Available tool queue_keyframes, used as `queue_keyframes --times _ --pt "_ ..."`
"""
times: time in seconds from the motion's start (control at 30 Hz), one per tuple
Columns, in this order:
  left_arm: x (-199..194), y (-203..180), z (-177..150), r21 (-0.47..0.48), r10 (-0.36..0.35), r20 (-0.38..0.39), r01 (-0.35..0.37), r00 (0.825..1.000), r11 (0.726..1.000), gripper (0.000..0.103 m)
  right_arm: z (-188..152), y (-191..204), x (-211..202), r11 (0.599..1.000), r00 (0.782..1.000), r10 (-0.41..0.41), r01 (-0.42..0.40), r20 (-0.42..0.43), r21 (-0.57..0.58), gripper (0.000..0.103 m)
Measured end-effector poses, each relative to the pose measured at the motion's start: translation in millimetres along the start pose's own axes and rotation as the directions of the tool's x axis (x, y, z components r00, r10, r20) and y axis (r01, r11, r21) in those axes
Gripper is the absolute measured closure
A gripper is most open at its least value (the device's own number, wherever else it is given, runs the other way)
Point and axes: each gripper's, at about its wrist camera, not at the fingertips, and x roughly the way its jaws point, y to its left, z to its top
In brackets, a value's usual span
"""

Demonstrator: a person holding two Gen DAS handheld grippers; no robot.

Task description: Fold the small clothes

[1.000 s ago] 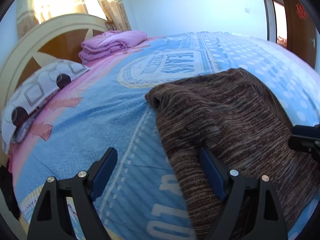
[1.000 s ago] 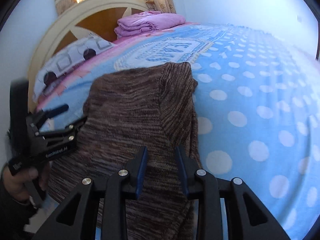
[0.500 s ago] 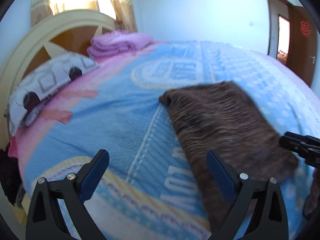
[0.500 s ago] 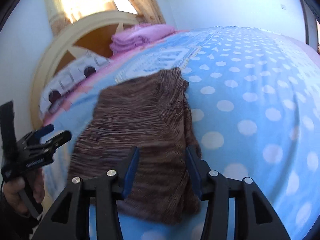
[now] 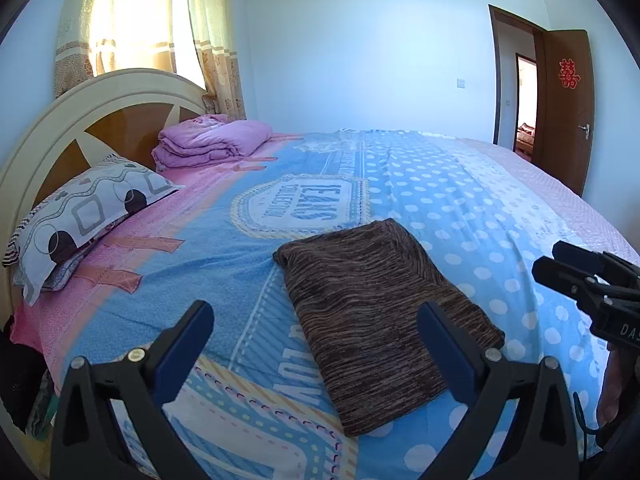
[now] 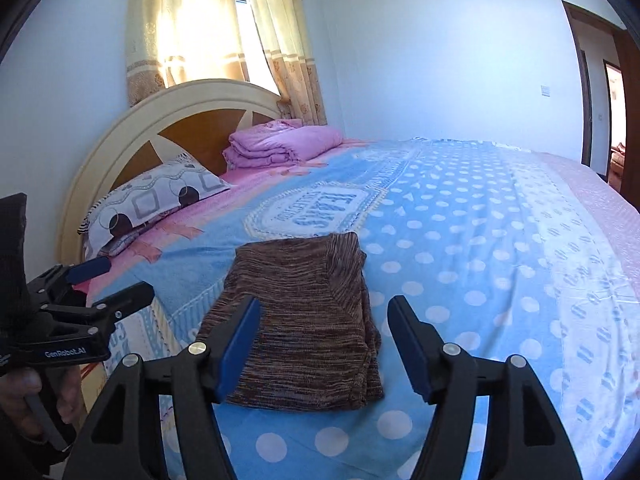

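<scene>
**Both grippers spread and empty, folded knit on the bed**

Left gripper (image 5: 316, 332): jaws wide apart, nothing between them. Right gripper (image 6: 324, 328): jaws apart too, holding nothing. Both clear of the cloth, raised over the near edge of the bed.

Brown striped knit garment (image 5: 372, 312) lies folded in a flat rectangle on the blue bedspread (image 5: 460, 200). In the left wrist view it sits centre frame, its near end passing behind the right-hand finger. In the right wrist view the garment (image 6: 308, 320) is seen through the gap between the fingers, lower centre.

Writing: "GenRobot.AI" on the left gripper's body, lower left of the right wrist view. "DAS", cut off, on the right gripper at the right edge of the left wrist view. Bedspread badge lettering not legible to me.

Outward: patterned pillow (image 5: 84, 216) at left, folded pink quilt (image 5: 208, 144) by the headboard (image 5: 100, 120), curtains (image 5: 132, 20) upper left, brown door (image 5: 568, 108) with a red paper character, upper right.
</scene>
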Motion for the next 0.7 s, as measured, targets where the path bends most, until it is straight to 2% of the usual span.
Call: queue_keyframes --times 0.7 --pt "-5.0 1.7 -1.3 -0.02 0.002 0.003 -0.002 1.0 1.0 0.0 -4.0 7.3 -6.0 1.0 1.0 0.001 -0.001 0.003 0.001 0.036"
